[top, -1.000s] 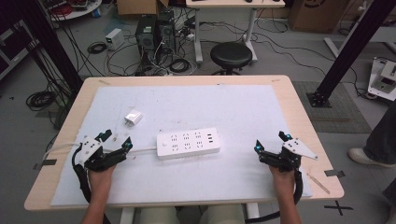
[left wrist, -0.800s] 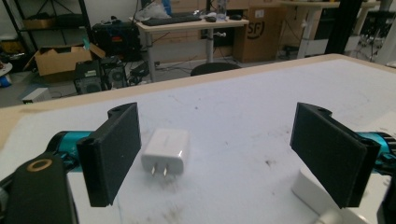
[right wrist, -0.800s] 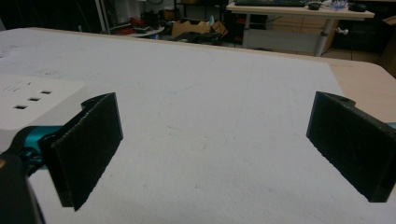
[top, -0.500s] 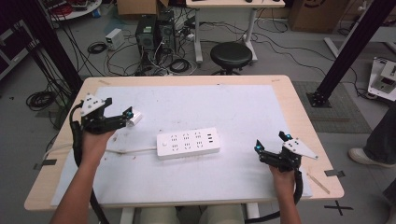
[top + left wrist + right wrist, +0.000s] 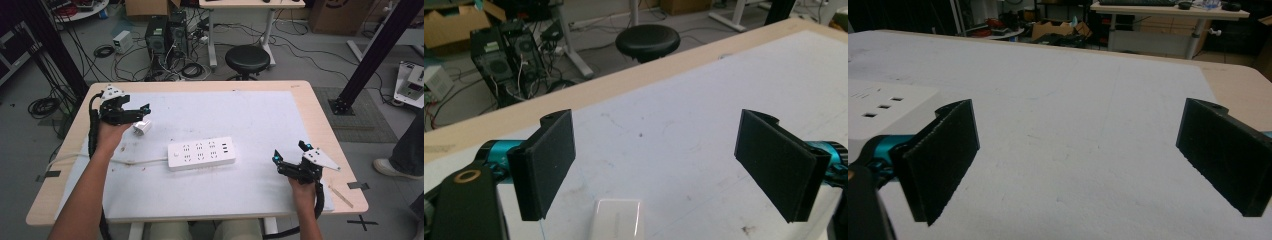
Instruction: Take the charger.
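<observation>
A white power strip (image 5: 201, 153) lies across the middle of the white mat, its cord running off to the left; its end shows at the left of the right gripper view (image 5: 883, 107). A small white plug adapter (image 5: 141, 127) sits at the mat's far left. My left gripper (image 5: 138, 114) hovers open right over the adapter, which appears low between the jaws in the left gripper view (image 5: 618, 220). My right gripper (image 5: 290, 152) stands open near the front right, with nothing between its jaws (image 5: 1078, 165).
The wooden table (image 5: 320, 115) carries the white mat (image 5: 250, 115). Behind the table stand a black stool (image 5: 246, 58), computer towers (image 5: 165, 30) and tangled cables on the floor. A person's leg and shoe (image 5: 400, 165) are at the right edge.
My left gripper has moved from the front left of the mat up and away to the adapter at the far left. The right gripper has stayed almost still.
</observation>
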`<state>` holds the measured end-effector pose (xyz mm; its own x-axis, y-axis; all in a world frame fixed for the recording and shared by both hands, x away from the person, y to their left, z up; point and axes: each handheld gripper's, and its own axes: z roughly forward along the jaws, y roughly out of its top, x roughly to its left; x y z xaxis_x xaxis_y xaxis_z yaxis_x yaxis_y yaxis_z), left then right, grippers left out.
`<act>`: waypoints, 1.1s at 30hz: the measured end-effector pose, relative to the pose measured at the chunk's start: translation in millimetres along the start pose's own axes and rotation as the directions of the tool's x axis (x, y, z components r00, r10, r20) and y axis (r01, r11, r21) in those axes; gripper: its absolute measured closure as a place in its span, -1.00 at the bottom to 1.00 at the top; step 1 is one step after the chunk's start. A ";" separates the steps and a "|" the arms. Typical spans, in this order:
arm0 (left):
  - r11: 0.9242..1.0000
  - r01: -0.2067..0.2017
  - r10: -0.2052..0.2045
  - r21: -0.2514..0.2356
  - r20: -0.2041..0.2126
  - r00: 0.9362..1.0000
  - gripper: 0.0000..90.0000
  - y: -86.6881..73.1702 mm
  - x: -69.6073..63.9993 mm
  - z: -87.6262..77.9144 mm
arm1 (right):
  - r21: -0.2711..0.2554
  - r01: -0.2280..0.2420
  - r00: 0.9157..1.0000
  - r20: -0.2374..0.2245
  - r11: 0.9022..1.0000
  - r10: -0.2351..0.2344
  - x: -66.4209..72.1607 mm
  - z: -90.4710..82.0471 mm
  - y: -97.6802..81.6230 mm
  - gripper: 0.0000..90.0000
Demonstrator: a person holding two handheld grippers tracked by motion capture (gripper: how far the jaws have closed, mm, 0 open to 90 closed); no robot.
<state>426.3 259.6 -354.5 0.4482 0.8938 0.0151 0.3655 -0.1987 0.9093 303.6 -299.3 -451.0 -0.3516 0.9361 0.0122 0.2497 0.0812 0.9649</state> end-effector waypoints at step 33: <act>0.929 0.013 0.002 0.371 -0.039 0.999 -0.60 -58.9 23.6 61.4 | -0.002 0.012 1.000 0.000 1.000 -0.012 -0.2 0.1 0.0 -0.92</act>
<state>465.4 267.7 -433.2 0.4166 0.9085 0.0330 0.6478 -0.3221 0.6904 303.8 -299.5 -451.0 -0.3541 0.9352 0.0008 0.2434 0.0913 0.9656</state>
